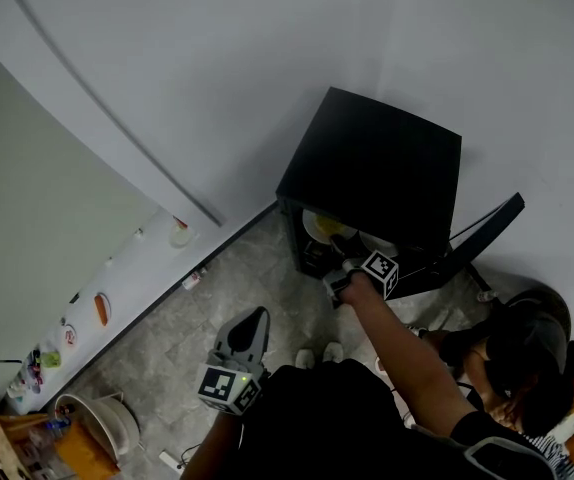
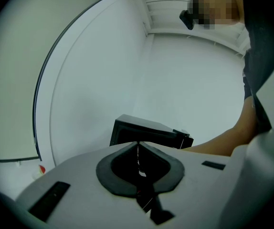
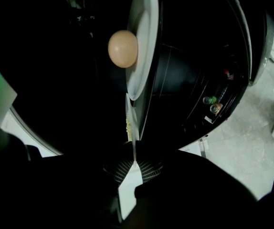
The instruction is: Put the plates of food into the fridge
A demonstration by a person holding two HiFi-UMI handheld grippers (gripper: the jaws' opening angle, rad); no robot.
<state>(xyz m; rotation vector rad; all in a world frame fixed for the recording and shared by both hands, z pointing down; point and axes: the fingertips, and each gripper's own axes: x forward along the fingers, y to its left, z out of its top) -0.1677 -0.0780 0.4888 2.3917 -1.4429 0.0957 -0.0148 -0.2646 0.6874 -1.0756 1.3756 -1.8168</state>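
White crockery is filling the right gripper view. The right gripper [image 3: 133, 154] is pinching the near rim of a plate [image 3: 131, 114], its jaws nearly together with only that thin rim between the pads. That plate is reaching straight away from the jaws into the dark of the black fridge [image 1: 372, 158], so it is lying ahead of the grip and already inside the cabinet, with something yellowish on it (what food, I cannot tell).

Just beyond it a second plate [image 3: 145, 27] is sitting farther in, carrying a round tan item [image 3: 123, 48]. The two plates are looking close, possibly overlapping at their edges. The fridge door [image 1: 487, 226] is standing open to the right.

By my reading, the coming move is turning on that far plate lying directly along the line of push: the held plate is needing to settle short of it before release. The left gripper [image 2: 138, 146] is hanging near the person's body, well apart from the fridge, jaws together on nothing, so the right hand is much the nearer.
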